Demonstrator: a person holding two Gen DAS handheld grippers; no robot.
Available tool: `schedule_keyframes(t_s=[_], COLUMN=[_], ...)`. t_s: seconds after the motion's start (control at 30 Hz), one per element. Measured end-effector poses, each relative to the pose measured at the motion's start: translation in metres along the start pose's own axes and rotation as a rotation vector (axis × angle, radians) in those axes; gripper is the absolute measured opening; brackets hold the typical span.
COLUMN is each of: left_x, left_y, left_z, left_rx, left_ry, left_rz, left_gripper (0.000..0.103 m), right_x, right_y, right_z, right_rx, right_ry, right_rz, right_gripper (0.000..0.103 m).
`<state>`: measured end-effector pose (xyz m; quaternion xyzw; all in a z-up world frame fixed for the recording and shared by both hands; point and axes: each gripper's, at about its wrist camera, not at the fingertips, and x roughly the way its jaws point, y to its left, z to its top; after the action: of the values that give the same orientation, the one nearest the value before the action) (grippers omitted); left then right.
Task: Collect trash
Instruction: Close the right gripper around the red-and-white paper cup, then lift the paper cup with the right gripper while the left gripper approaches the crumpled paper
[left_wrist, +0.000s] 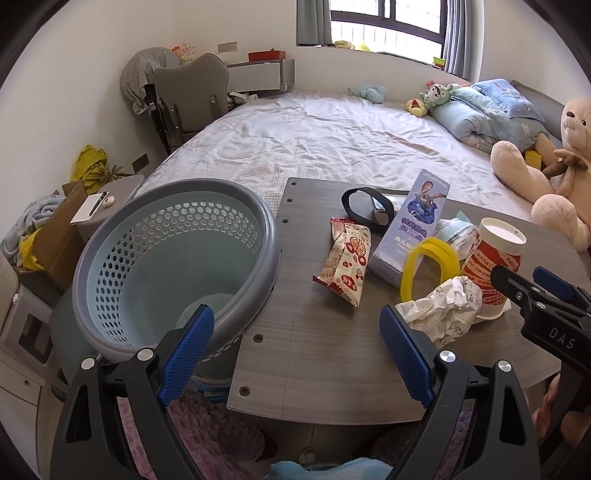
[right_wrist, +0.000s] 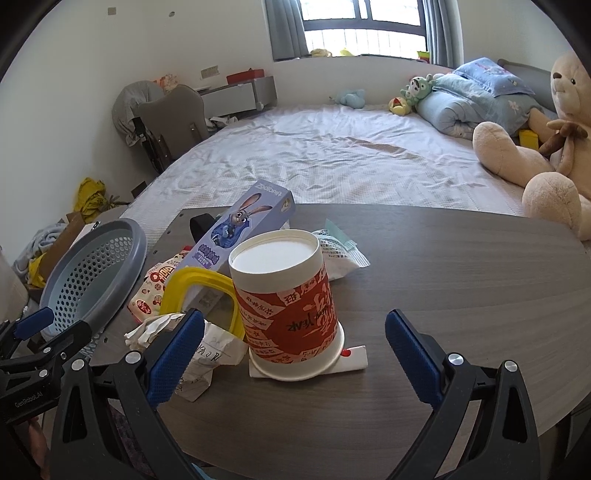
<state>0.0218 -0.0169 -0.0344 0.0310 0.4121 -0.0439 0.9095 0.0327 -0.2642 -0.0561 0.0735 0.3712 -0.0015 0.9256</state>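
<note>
In the left wrist view the left tool (left_wrist: 295, 349) hangs wide and empty at the bottom of the frame, its left blue pad before the perforated grey-blue basket (left_wrist: 177, 258) at lower left and its right pad just beside the crumpled paper (left_wrist: 443, 310) on the wooden counter (left_wrist: 325, 354). The right tool (right_wrist: 295, 354), likewise spread wide and holding nothing, fills the bottom of the right wrist view with the upside-down red-and-white paper cup (right_wrist: 288, 299) standing between its pads at centre frame. Left of the cup lie a yellow-rimmed lid (right_wrist: 199, 291), a snack wrapper (right_wrist: 151, 291) and a purple rabbit box (right_wrist: 243, 225).
</note>
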Motion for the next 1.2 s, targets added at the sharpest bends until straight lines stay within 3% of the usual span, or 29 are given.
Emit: schedule_keyframes(t_s=[0.07, 0.13, 0.3, 0.43, 0.9, 1.2], left_x=[0.003, 0.006, 0.008, 0.009, -0.001, -0.010], left_y=[-0.001, -0.002, -0.001, -0.003, -0.009, -0.036], left_z=[0.001, 0.001, 0.001, 0.000, -0.002, -0.008], left_rx=[0.002, 0.003, -0.002, 0.007, 0.013, 0.087], left_ry=[0.003, 0.009, 0.008, 0.011, -0.005, 0.007], left_rz=[0.002, 0.001, -0.014, -0.021, -0.080, -0.141], left_gripper=[0.087, 0.087, 0.087, 0.087, 0.087, 0.087], right_x=[0.005, 0.010, 0.016, 0.021, -0.007, -0.040], right_y=[0.000, 0.002, 0.005, 0.005, -0.005, -0.033], right_z=[0.001, 0.002, 0.004, 0.007, 0.014, 0.003], right_rx=[-0.006, -0.013, -0.031, -0.032, 0.015, 0.081], right_ry=[0.008, 0.023, 0.032, 0.046, -0.030, -0.065], right_rz=[-0.006, -0.006, 0.002, 0.008, 0.033, 0.025], right_gripper=[0.093, 0.085, 0.080, 0.061, 0.060, 0.060])
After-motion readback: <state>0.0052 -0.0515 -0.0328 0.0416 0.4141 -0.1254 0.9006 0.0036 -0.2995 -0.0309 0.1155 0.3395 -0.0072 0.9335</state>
